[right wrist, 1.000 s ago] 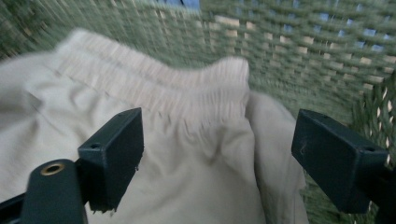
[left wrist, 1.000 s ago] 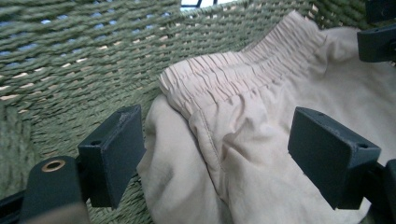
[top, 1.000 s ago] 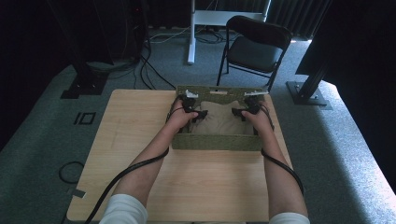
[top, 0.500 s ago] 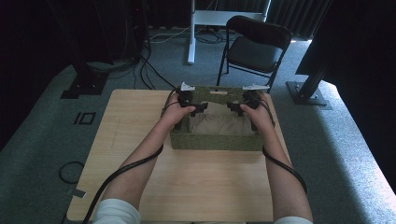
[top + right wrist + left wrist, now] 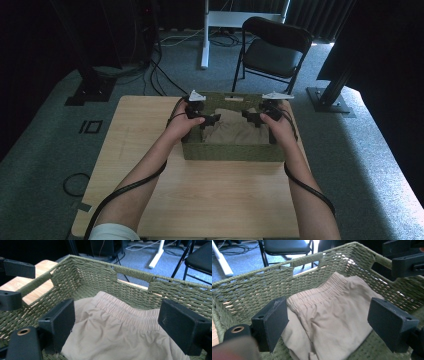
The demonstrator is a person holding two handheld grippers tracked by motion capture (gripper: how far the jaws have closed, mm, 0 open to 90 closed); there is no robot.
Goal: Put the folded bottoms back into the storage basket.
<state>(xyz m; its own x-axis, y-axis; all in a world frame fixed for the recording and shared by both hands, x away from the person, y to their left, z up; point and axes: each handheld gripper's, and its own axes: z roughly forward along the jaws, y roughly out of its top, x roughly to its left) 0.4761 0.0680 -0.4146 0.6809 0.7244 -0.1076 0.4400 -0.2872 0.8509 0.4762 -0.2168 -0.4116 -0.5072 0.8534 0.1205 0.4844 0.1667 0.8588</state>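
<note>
Grey carpet (image 5: 45, 150) spread under a pale wooden table (image 5: 225, 195) in a dim room. Over the table, the left tool (image 5: 216, 119) hung above the left end of a green woven rectangular basket (image 5: 232, 151), its two black jaws standing well apart with nothing pressed between the pads; in the left gripper view those jaws framed a crumpled beige cloth garment with a gathered elastic waistband (image 5: 332, 320) without touching it. The right tool (image 5: 247, 116) hung over the basket's right end, its jaws likewise spread wide and clear of the fabric, as the right gripper view showed. The two tools faced each other across the basket, each held in a hand (image 5: 189, 125) whose forearm came in from the near edge of the table, with a black cable (image 5: 125, 187) trailing back along each arm. The garment lay loose on the bottom of the basket, its waistband toward the far wall, where a cut-out handle gap (image 5: 132, 277) opened in the weave. The basket sat toward the far side of the table, near the middle. Beyond the table stood a black folding chair (image 5: 272, 52) and the white leg of another table (image 5: 205, 35), with dark cables lying on the carpet near a black stand base (image 5: 92, 90) at the left.
</note>
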